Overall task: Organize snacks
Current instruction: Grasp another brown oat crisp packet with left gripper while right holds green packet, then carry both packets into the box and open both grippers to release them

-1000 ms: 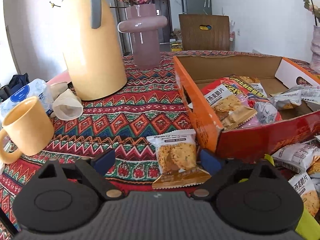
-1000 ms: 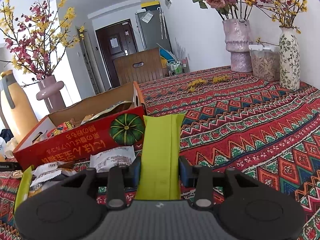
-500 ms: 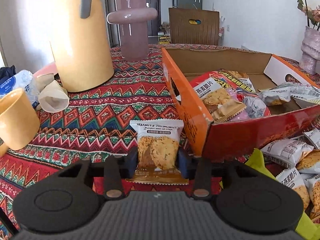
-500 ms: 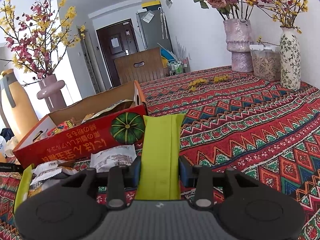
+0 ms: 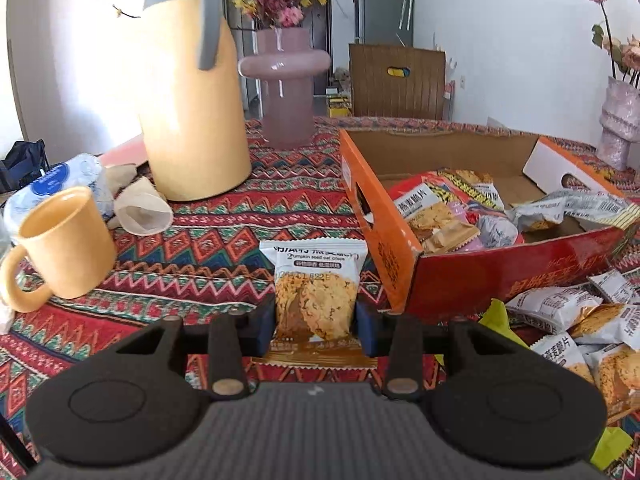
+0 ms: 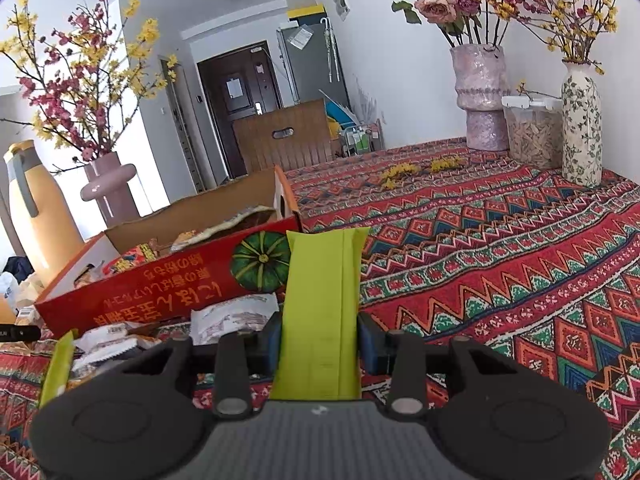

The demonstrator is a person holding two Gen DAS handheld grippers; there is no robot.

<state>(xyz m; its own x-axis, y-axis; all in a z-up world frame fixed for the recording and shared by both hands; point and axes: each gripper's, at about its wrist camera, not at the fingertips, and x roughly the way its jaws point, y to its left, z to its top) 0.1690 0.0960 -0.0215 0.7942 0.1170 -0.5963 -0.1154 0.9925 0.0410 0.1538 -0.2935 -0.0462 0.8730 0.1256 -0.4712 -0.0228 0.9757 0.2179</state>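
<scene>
left gripper (image 5: 316, 326) pinches the white crinkly oat-crisp packet (image 5: 314, 280); right gripper (image 6: 318, 340) clamps a lime-green flat pouch (image 6: 322, 304). slick film could slip near the orange cardboard box (image 5: 380, 248).

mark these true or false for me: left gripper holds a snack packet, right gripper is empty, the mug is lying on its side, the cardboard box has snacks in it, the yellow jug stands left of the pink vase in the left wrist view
1. The left gripper holds a snack packet. True.
2. The right gripper is empty. False: it is shut on a green packet.
3. The mug is lying on its side. False: it stands upright, mouth up.
4. The cardboard box has snacks in it. True.
5. The yellow jug stands left of the pink vase in the left wrist view. True.
</scene>
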